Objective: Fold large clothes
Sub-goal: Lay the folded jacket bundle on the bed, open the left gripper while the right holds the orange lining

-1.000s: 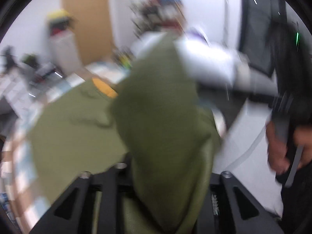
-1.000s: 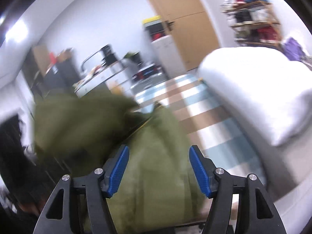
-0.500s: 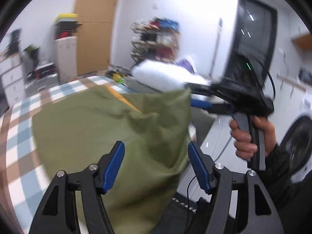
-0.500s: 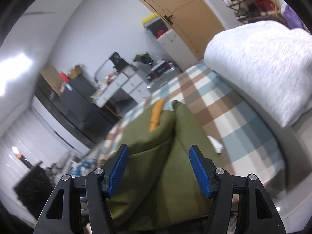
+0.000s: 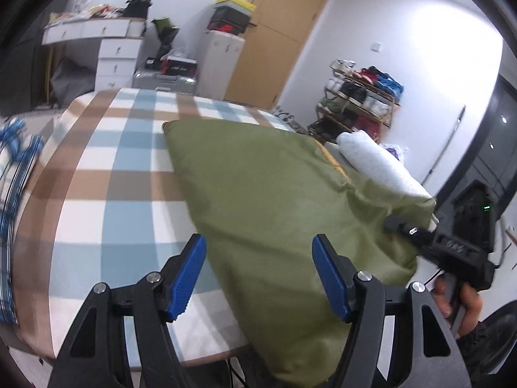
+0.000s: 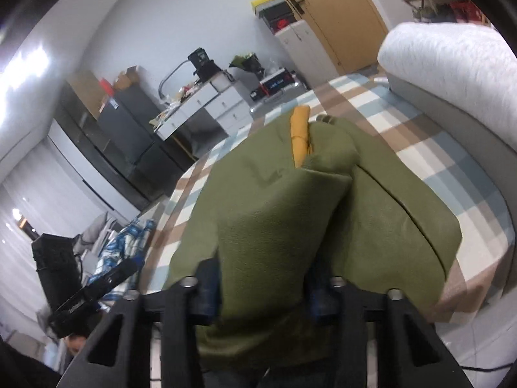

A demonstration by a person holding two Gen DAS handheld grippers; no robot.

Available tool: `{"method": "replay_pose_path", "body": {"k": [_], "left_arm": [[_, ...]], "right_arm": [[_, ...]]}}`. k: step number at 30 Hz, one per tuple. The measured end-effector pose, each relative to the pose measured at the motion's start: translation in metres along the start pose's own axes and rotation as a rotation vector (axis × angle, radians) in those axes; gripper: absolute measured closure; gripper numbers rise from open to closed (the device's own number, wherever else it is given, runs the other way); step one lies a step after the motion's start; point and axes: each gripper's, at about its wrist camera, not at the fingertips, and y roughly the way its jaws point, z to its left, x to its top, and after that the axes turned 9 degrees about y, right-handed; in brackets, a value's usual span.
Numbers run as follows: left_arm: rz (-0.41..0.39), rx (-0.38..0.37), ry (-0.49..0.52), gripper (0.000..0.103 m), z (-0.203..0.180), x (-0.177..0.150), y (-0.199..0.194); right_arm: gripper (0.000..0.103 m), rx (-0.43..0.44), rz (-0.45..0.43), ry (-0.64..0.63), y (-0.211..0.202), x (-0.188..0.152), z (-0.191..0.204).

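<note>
An olive green garment (image 5: pixel 268 187) with an orange lining strip (image 6: pixel 300 139) lies on the checked bed cover (image 5: pixel 129 148), its near part hanging over the front edge. My left gripper (image 5: pixel 258 274) is open and empty, its blue pads (image 5: pixel 190 274) either side of the garment's left edge. My right gripper (image 6: pixel 261 291) has a thick fold of the green garment (image 6: pixel 274 226) between its jaws, which stand wide around the bunched cloth. In the left wrist view the right gripper (image 5: pixel 407 226) shows at the garment's right corner.
A white rolled duvet (image 6: pixel 452 64) lies at the bed's right side. A blue patterned cloth (image 5: pixel 13 194) lies at the left edge. White drawers (image 5: pixel 119 51), a wooden door (image 5: pixel 278 32) and a cluttered rack (image 5: pixel 362 97) stand behind the bed.
My left gripper has let go of the garment and drawn back to the left. The garment now lies flatter on the bed. My right gripper has taken a fold of it.
</note>
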Motion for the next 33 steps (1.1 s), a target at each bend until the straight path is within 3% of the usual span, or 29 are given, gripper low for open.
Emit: {"method": "replay_pose_path", "body": {"k": [3,6,8,11,13,17,22,24,27,29,33], "left_arm": [[-0.011,0.005,-0.012,0.04,0.002,-0.002,-0.008],[-0.015,0.003,-0.025,0.04,0.006,-0.004,-0.013],[-0.002,-0.005,-0.035,0.04,0.007,-0.006,-0.01],[0.015,-0.01,-0.027,0.04,0.01,-0.011,-0.01],[0.029,0.007,-0.002,0.04,0.006,-0.013,-0.008],[0.055,0.018,0.01,0.04,0.007,-0.018,-0.001],[0.078,0.01,0.003,0.04,0.005,-0.023,0.003],[0.084,0.02,0.021,0.04,0.003,-0.024,0.001],[0.08,0.032,0.047,0.04,0.0,-0.025,-0.004],[0.077,0.026,0.049,0.04,0.0,-0.026,-0.003],[0.059,0.008,0.025,0.04,0.001,-0.025,0.0]], "right_arm": [[0.091,0.143,-0.113,-0.087,-0.035,0.006,0.026],[0.092,0.203,-0.16,-0.114,-0.05,0.004,0.032],[0.092,0.257,-0.108,0.076,-0.036,0.007,-0.014],[0.091,0.178,-0.028,0.45,-0.005,-0.008,-0.103],[0.09,0.185,-0.021,0.527,0.0,-0.02,-0.126],[0.088,0.103,-0.026,0.461,-0.003,-0.016,-0.111],[0.085,0.149,0.012,0.535,-0.004,-0.016,-0.124],[0.08,0.105,0.008,0.515,-0.013,-0.016,-0.117],[0.056,-0.048,-0.059,0.424,-0.035,-0.008,-0.097],[0.054,-0.122,-0.119,0.337,-0.055,-0.001,-0.079],[0.055,-0.142,-0.186,0.114,-0.082,0.014,-0.031]]}}
